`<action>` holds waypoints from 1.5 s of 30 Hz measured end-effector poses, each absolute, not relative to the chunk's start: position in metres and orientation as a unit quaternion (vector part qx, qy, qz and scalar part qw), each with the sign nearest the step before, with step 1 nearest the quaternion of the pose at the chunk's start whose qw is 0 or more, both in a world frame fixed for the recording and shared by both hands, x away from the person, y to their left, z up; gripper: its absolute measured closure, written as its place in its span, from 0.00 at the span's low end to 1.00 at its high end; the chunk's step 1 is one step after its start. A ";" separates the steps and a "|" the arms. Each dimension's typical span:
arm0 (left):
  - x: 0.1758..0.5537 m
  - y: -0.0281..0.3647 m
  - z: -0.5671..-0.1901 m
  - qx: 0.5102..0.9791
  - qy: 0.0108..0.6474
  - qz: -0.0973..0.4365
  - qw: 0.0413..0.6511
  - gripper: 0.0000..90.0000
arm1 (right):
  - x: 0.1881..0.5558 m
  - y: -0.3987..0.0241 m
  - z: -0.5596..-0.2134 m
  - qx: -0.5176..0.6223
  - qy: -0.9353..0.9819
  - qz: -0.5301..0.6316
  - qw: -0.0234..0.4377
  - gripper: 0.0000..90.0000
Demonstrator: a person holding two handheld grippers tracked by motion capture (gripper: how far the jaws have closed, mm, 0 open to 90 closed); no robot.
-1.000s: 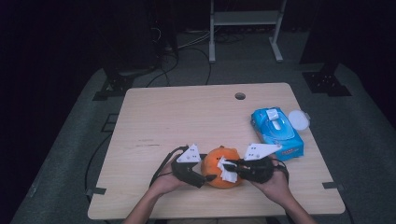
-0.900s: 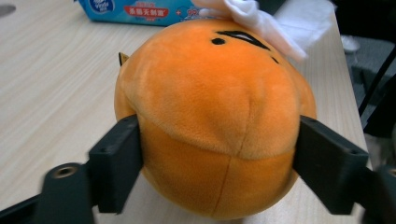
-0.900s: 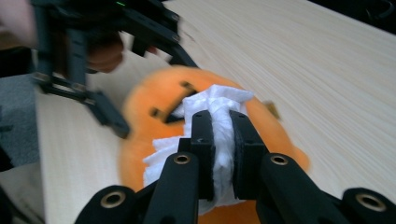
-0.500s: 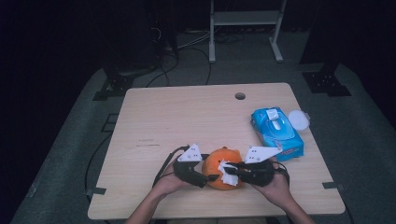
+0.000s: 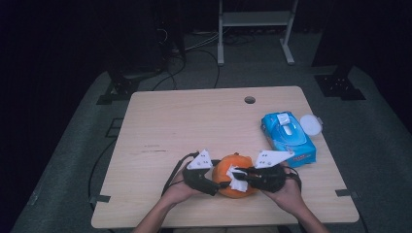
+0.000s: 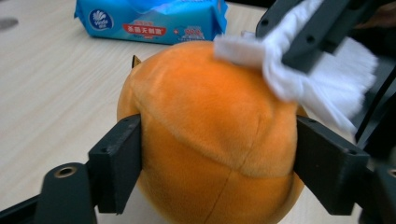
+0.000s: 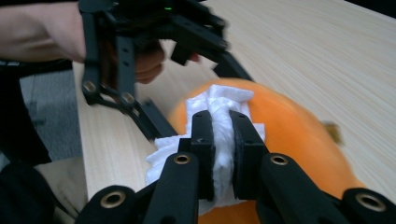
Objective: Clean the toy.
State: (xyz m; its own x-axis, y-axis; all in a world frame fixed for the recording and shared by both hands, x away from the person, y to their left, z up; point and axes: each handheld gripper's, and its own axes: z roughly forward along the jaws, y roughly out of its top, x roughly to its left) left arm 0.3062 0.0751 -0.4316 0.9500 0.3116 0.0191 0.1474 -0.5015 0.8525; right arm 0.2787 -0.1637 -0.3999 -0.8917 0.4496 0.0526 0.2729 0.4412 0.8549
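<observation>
Almost nothing has moved on the bench (image 5: 194, 126) since a second ago. My left fingers (image 6: 116, 168) still clamp the orange plush ball (image 5: 236, 175) near its front edge; my right fingers (image 7: 247, 140) keep pinching the white wipe (image 7: 219, 105) on top, so wiping continues.

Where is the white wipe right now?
The white wipe is pinched in the right tool and pressed on top of the orange plush ball, near the table's front edge in the high view, while the left tool grips the ball.
</observation>
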 end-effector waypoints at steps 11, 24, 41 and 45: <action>0.313 0.082 -0.435 0.852 0.156 0.038 0.498 0.18 | 0.296 -0.187 -0.405 0.260 0.840 0.460 0.121 0.90; 0.302 0.076 -0.432 0.868 0.116 0.085 0.475 0.27 | 0.278 -0.163 -0.399 0.217 0.848 0.472 0.103 0.90; 0.303 0.074 -0.432 0.853 0.127 0.089 0.498 0.31 | 0.277 -0.154 -0.393 0.201 0.849 0.474 0.121 0.90; 0.306 0.077 -0.434 0.850 0.139 0.079 0.502 0.31 | 0.280 -0.163 -0.393 0.212 0.851 0.458 0.144 0.90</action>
